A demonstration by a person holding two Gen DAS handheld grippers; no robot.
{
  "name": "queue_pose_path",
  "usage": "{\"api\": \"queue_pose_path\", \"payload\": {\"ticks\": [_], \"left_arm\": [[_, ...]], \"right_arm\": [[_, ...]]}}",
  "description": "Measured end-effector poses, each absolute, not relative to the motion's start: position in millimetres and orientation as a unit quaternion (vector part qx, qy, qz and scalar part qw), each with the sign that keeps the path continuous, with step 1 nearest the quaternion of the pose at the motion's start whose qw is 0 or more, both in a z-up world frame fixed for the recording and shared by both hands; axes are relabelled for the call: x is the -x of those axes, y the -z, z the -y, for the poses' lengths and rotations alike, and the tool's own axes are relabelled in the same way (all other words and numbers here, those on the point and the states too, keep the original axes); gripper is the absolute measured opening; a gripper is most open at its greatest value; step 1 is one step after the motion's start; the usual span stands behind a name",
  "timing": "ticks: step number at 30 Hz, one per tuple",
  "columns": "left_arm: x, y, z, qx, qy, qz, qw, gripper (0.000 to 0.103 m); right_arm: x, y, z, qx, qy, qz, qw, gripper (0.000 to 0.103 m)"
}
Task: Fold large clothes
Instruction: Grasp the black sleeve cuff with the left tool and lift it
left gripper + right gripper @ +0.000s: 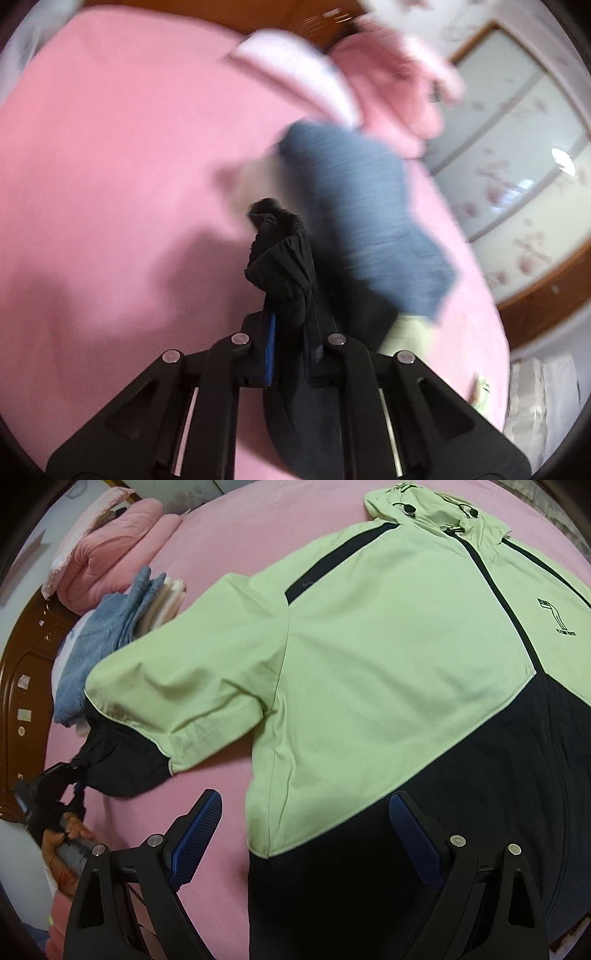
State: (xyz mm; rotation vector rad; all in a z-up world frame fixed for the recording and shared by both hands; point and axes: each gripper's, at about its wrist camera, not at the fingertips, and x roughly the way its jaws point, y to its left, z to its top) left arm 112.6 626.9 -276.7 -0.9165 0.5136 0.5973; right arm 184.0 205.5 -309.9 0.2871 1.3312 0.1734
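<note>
Across the pink bedsheet (229,524) lies the zip-front light-green and black hooded jacket (388,657), flat for folding. Left gripper (291,354) pinches its black sleeve cuff (284,258); right gripper (306,834) hovers spread above the hem.

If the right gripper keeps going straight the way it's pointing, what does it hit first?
Most likely the jacket: the open right gripper points down at its dark lower panel near the green edge, with nothing between. How far off the fabric lies is unclear.
</note>
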Motion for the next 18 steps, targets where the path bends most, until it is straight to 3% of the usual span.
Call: {"api": "queue_pose_path", "payload": {"ticks": [11, 18], "left_arm": [[-202, 135, -477, 0.296, -0.076, -0.178, 0.935, 0.008], [-298, 141, -302, 0.200, -0.030, -0.285, 0.937, 0.008]], "right_arm": [[-214, 281, -115, -0.229, -0.112, -0.583, 0.771, 0.094], [-233, 248, -10, -0.223, -0.091, -0.533, 0.811, 0.094]]}}
